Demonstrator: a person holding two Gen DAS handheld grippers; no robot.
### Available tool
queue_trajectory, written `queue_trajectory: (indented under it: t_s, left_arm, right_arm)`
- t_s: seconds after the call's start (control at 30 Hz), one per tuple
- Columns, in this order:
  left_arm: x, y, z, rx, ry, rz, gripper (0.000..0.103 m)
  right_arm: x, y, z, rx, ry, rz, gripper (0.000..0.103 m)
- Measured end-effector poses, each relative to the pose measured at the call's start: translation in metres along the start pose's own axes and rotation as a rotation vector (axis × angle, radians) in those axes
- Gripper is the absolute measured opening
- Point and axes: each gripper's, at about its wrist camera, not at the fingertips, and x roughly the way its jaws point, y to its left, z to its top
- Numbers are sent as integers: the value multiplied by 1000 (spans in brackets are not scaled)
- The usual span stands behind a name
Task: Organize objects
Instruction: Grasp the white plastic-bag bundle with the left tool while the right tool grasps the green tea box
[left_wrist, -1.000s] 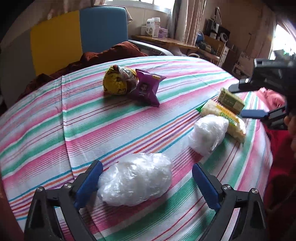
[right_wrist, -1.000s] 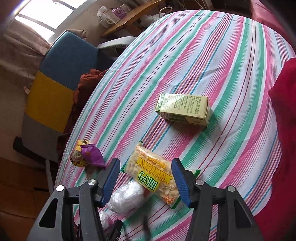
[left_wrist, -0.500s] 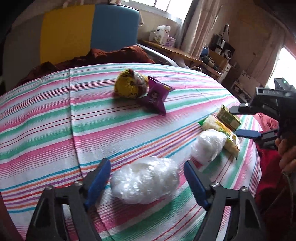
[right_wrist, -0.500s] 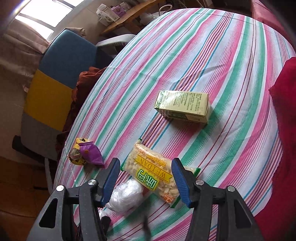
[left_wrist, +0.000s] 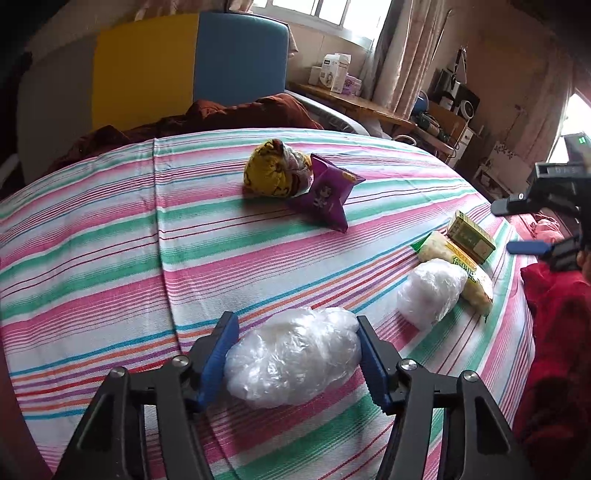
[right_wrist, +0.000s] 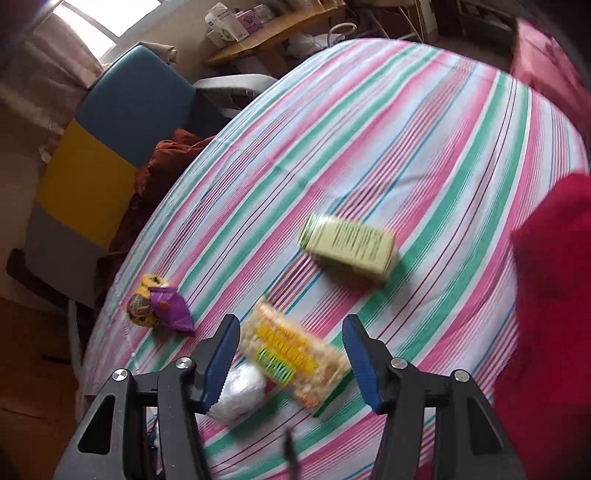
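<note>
Left hand-held gripper: jaws closing around the plastic bundle, pads touching its ends.
Advice: squeeze gently, centred, before lifting.
Right hand-held gripper: spread, empty.

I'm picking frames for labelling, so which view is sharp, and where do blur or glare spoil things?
Left wrist view: sharp, the plastic-wrapped bundle crisp, fisheye bending the striped tablecloth, window blown out at right. Right wrist view: motion-blurred, print unreadable on the green carton and snack packet.
</note>
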Motion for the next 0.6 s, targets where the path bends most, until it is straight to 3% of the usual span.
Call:
queue_trajectory:
  t_s: [0.2, 0.37, 0.53, 0.6]
  left_arm:
    - [0, -2, 0, 7, 1, 9, 63]
    - [0, -2, 0, 12, 3, 13, 63]
    - [1, -3, 0, 17, 4, 20, 63]
    - [1, -3, 0, 21, 4, 23, 63]
  right_arm:
    - [17, 26, 35, -332, 45, -205, 58]
    - [53, 42, 38, -550, 100, -338, 58]
    - [78, 30, 45, -584, 174, -374, 57]
    - [86, 25, 42, -580, 214, -371, 41]
